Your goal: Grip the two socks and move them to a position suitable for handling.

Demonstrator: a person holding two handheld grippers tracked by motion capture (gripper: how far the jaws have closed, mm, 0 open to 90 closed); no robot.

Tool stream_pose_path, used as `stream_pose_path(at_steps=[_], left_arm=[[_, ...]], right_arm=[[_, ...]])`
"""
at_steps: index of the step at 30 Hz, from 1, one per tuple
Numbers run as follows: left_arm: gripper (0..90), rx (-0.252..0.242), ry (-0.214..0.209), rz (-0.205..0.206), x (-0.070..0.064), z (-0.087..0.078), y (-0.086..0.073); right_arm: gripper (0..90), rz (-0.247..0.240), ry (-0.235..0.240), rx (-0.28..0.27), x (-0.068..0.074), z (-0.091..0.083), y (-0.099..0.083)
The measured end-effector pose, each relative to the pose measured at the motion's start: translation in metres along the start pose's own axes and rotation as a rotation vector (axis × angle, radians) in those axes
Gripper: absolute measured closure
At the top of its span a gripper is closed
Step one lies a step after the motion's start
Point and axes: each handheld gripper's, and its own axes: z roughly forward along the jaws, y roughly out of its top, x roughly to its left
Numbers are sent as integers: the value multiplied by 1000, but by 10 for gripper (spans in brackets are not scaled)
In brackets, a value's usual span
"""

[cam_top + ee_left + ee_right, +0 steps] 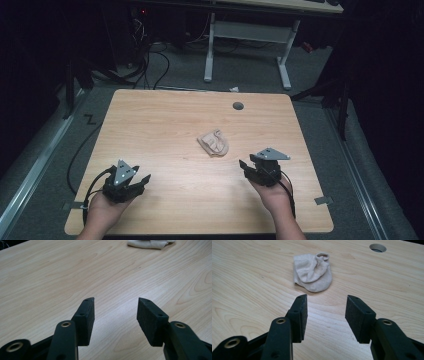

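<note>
No readable writing. One beige sock [213, 143], crumpled, mid tabletop [165, 120], ahead of right claw [246, 167]. Two claws: left claw [142, 181] and right both spread wide, holding nothing.

A small beige sock [213, 143] lies crumpled on the light wood-grain table [165, 125], a little right of the table's middle and nearer the far edge than the near one. It is folded over on itself into a rounded, flattened lump, with soft creases running across its top. In the right gripper view the sock [312, 272] shows its ribbed cuff opening as a small loop at the far end, turned toward the round grommet hole [378, 247] in the table, and its rounded end lies nearest the camera. In the left gripper view the sock [150, 243] lies flat at the far top edge, cut off by the frame
</note>
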Motion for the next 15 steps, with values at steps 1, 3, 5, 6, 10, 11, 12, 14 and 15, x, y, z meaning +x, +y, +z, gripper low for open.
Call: stream_pose_path(at_steps=[1, 3, 5, 6, 10, 11, 12, 14, 15], left_arm=[[487, -7, 0, 2, 0, 1, 2], [488, -16, 3, 3, 0, 6, 4], [505, -21, -1, -4, 1, 9, 5], [512, -23, -17, -16, 1, 14, 7], [515, -17, -51, -24, 1, 24, 11], [515, -21, -63, -22, 0, 27, 12], [516, -16, -65, -16, 0, 34, 15], [520, -8, -62, -25, 1, 36, 17], [520, -10, -64, -32, 1, 37, 19]], right_arm=[[530, 6, 1, 8, -2, 2, -2], [526, 12, 8, 34, -4, 6, -6], [526, 3, 7, 42, -5, 7, -8], [525, 17, 8, 49, -8, 5, -12], [523, 57, 15, 31, -11, -6, -20], [523, 57, 15, 31, -11, -6, -20], [512, 58, 14, 19, -12, -10, -20], [510, 85, -9, -8, -16, -11, -21], [510, 85, -9, -8, -16, -11, -21]])
